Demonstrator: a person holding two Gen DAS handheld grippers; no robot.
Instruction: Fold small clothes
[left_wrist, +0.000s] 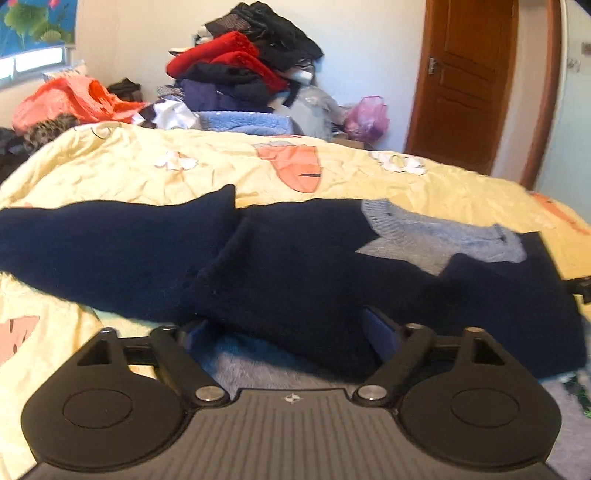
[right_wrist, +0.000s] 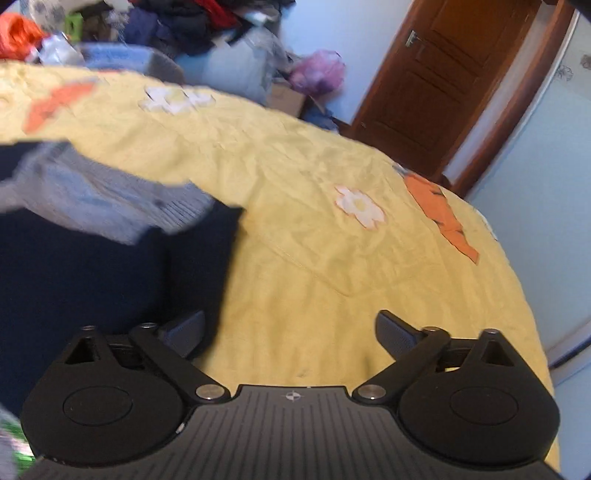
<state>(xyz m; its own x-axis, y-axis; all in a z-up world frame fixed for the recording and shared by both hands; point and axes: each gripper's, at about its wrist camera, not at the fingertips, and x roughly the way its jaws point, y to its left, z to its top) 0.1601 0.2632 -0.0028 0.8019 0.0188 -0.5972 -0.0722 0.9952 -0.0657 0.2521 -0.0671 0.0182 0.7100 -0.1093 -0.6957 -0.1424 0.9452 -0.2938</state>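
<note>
Left gripper (left_wrist: 291, 332): matte black body, ribbed centre plate (left_wrist: 291, 435) with fine lengthwise grooves and a small silver cross-shaped mark (left_wrist: 291, 398) near the front edge. Two round black housings (left_wrist: 98, 410) flank the plate, each with a shallow oval recess. Angled black link arms, silver pivot screws (left_wrist: 209, 393) at their bases. Finger pads dark blue, mostly hidden.

Right gripper (right_wrist: 291, 332): same build. Grey-blue textured finger pads (right_wrist: 186, 329), silver screws (right_wrist: 371, 391), same cross mark (right_wrist: 291, 396).

Dark sweater (left_wrist: 295, 266) folds hide the left gripper (left_wrist: 291, 332) fingertips; right view blurred.
</note>
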